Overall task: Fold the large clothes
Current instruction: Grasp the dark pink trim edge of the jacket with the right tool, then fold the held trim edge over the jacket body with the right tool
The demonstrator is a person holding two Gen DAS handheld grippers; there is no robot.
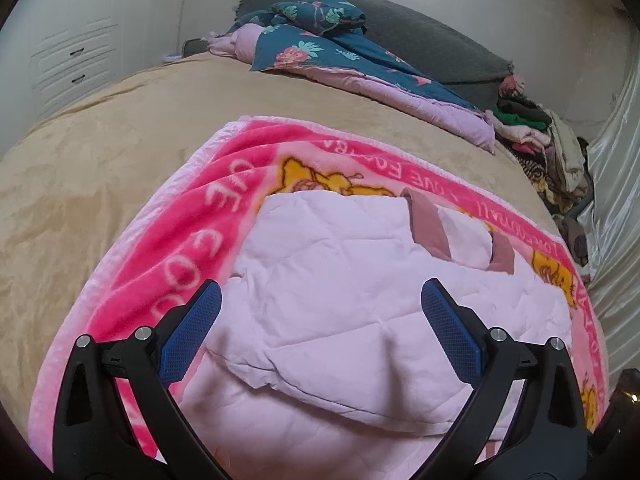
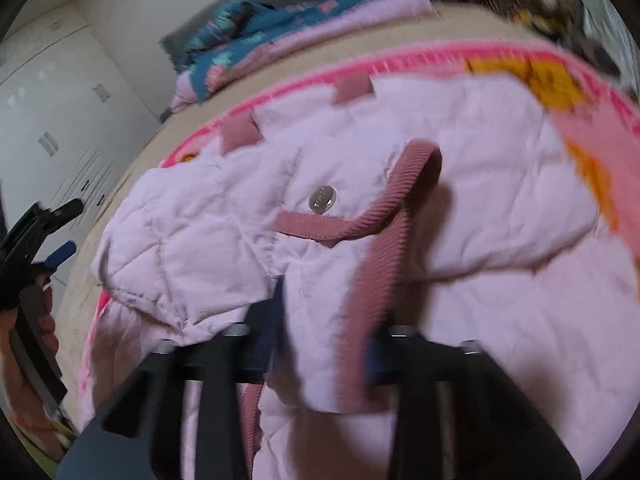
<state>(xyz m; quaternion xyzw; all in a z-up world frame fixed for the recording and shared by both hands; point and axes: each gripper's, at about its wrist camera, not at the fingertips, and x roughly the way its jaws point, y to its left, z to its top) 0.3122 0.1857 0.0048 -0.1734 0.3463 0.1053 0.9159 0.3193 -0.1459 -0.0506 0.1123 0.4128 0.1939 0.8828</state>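
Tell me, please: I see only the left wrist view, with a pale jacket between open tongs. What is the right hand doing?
Observer: The right tongs are shut on the jacket, gripping an edge with dark pink ribbed trim.
Operator: Is that part lifted or flat?
Observer: It looks lifted toward the camera; the view is blurred, so I cannot be sure.
Operator: Any fastener near the grip?
Observer: Yes, a round metal snap sits beyond the tongs, beside the trim.
Operator: Can you see my left tongs from there?
Observer: Yes, the left tongs show at the far left edge, off the jacket, over the beige bed.
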